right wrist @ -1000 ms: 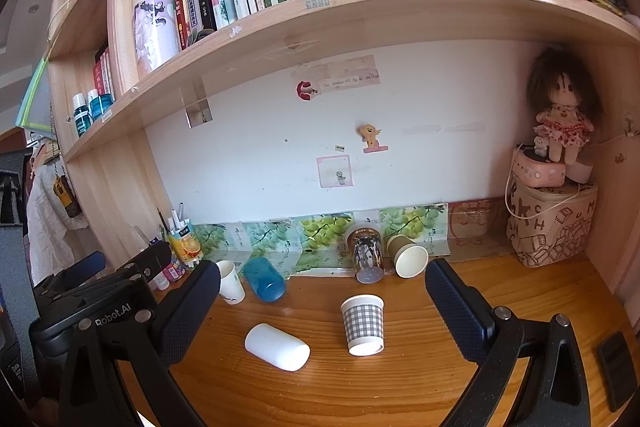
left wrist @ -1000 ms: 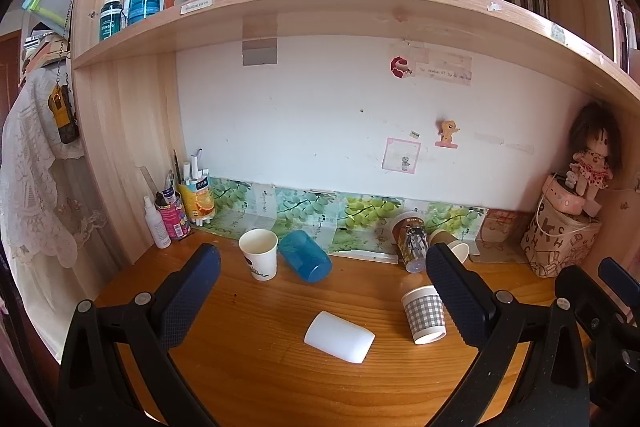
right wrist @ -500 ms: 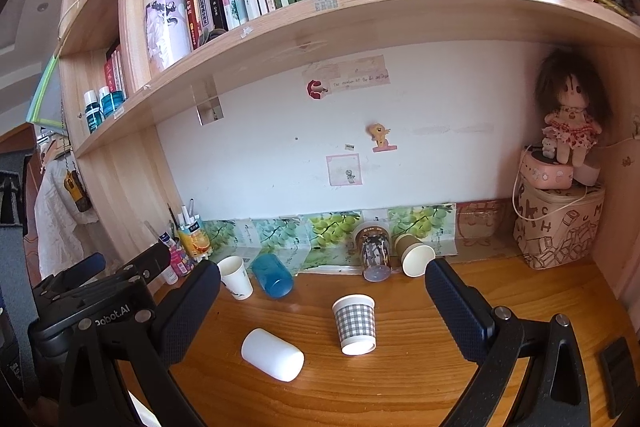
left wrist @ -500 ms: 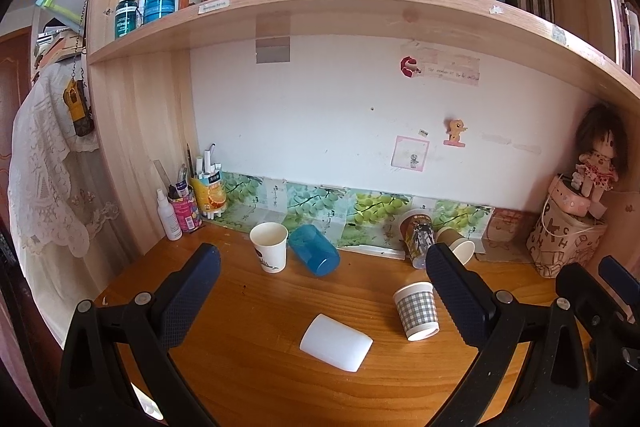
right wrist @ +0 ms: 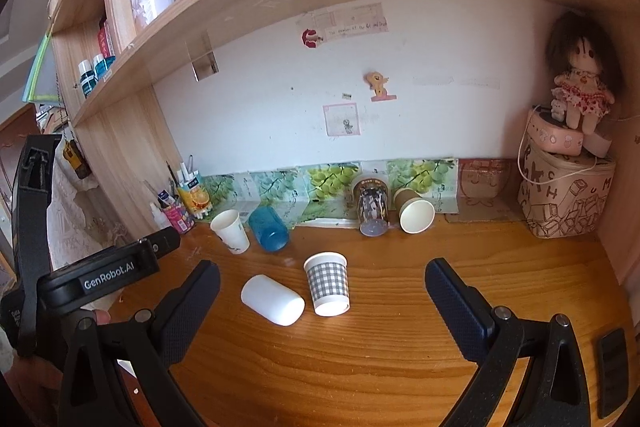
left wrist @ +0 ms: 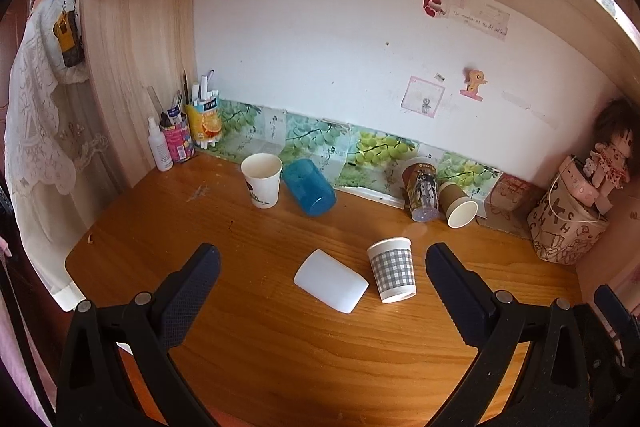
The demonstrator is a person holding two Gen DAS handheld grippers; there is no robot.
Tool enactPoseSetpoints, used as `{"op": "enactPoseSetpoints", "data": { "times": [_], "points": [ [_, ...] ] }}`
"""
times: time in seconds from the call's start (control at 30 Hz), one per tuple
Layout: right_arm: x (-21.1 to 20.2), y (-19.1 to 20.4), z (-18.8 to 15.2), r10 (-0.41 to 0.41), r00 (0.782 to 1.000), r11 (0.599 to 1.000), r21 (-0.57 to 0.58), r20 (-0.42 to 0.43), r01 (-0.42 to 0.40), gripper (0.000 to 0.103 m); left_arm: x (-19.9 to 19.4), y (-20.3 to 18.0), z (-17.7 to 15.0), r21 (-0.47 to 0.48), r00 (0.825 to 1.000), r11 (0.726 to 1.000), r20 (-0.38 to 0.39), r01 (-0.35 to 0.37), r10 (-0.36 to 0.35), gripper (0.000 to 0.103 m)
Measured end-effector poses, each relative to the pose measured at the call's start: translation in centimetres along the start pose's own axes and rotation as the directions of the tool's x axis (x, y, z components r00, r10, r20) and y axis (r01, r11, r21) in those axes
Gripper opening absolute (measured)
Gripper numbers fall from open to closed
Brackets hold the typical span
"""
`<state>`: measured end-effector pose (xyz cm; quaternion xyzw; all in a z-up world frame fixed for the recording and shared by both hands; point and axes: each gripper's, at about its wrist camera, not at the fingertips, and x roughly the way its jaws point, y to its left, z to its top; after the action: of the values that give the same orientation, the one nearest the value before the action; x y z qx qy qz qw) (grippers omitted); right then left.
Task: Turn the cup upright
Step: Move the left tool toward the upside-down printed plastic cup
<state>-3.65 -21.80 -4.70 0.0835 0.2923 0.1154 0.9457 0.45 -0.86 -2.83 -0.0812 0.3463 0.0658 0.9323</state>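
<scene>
1. The left gripper (left wrist: 322, 291) is spread wide and holds nothing; it hangs over the counter (left wrist: 280, 355); the right gripper (right wrist: 322, 291) is spread wide too, also with nothing between its fingers.
2. The white cup (left wrist: 331, 280) lies on its side on the counter, in the left view at about 12 o'clock from the gripper's middle, between the two fingers; its closed end points to 10 o'clock; in the right view it (right wrist: 273, 299) is at 9 o'clock of the checked cup.
3. The checked cup (left wrist: 392, 270) stands mouth down, just beside the white cup at its 3 o'clock; I cannot tell if they touch.
4. At the back of the counter a paper cup (left wrist: 262, 180) stands upright; a blue cup (left wrist: 309, 187) lies tilted at its 3 o'clock, touching or nearly so.
5. Further at 3 o'clock a printed cup (left wrist: 421, 191) and a brown cup (left wrist: 458, 204) lie on their sides, close together, mouths toward the camera.
6. In the right view the body of the left gripper (right wrist: 108, 273) shows at 9 o'clock.
</scene>
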Motion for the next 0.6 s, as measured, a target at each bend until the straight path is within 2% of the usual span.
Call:
{"op": "enactPoseSetpoints", "data": {
  "times": [0.2,0.37,0.6],
  "points": [
    [1.0,-2.3,-0.7,0.022,0.997,0.999,0.04,-0.078,-0.019,0.103,1.4,-1.2,-0.1,-0.007,0.998,1.0,-0.066,0.004,-0.005,0.102],
    [1.5,-4.4,-1.0,0.036,0.994,0.995,0.101,-0.099,-0.026,0.103,2.3,-1.8,0.5,-0.015,0.995,1.0,-0.101,-0.01,0.008,0.102],
    [1.7,-7.0,-1.4,0.028,0.994,0.987,0.163,-0.109,-0.01,0.103,3.8,-3.1,2.1,-0.017,0.99,1.0,-0.143,0.006,-0.009,0.102]
  ]
}}
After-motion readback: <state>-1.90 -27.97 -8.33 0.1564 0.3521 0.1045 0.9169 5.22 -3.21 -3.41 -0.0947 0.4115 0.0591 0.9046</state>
